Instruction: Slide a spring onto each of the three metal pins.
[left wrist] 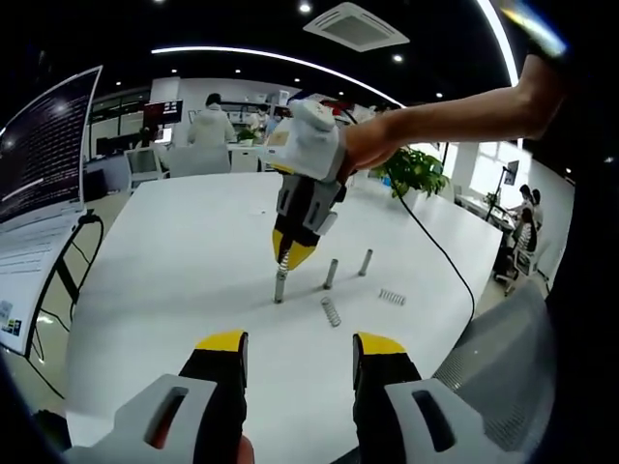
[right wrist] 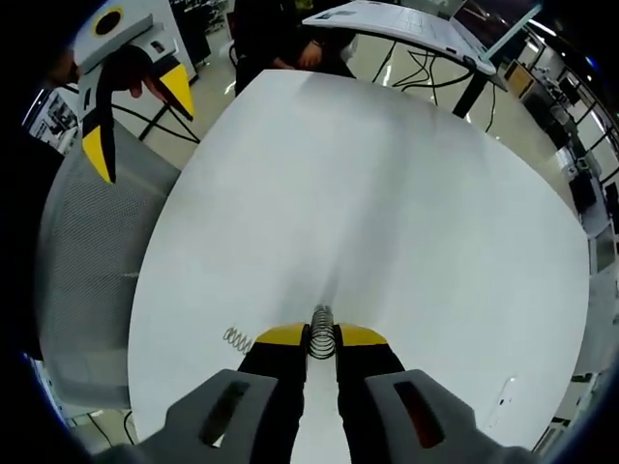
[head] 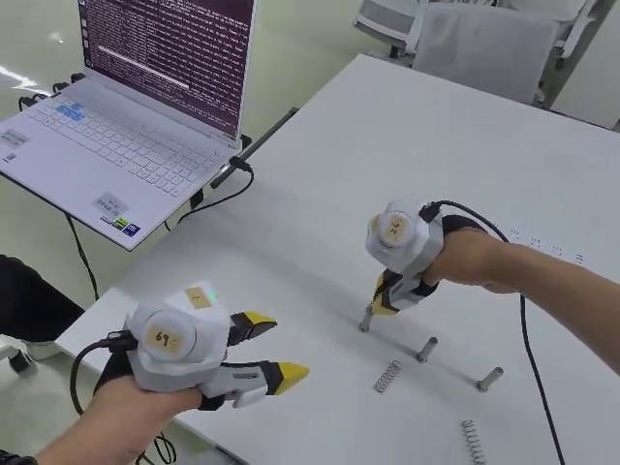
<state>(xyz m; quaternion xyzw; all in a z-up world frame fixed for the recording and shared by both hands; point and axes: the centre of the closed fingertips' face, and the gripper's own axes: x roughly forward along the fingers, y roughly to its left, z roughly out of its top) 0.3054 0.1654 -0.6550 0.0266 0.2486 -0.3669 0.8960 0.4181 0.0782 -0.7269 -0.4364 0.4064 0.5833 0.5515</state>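
Right tool (head: 386,302) is clamped on a spring (right wrist: 322,331), poised upright over the end pin (head: 366,321), evidently for threading; left tool (head: 275,346) stands apart, idle.

Tabletop (head: 407,145): white, spanning centre and right of head view.
Pins (head: 426,349): three, upright, in a row at lower right.
Spring (head: 387,376): flat, lower left of middle pin.
Second spring (head: 473,441): flat, near bottom edge.

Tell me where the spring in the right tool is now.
In the left gripper view, the spring is pinched in the right tool, directly over the leftmost pin, near the picture's centre.
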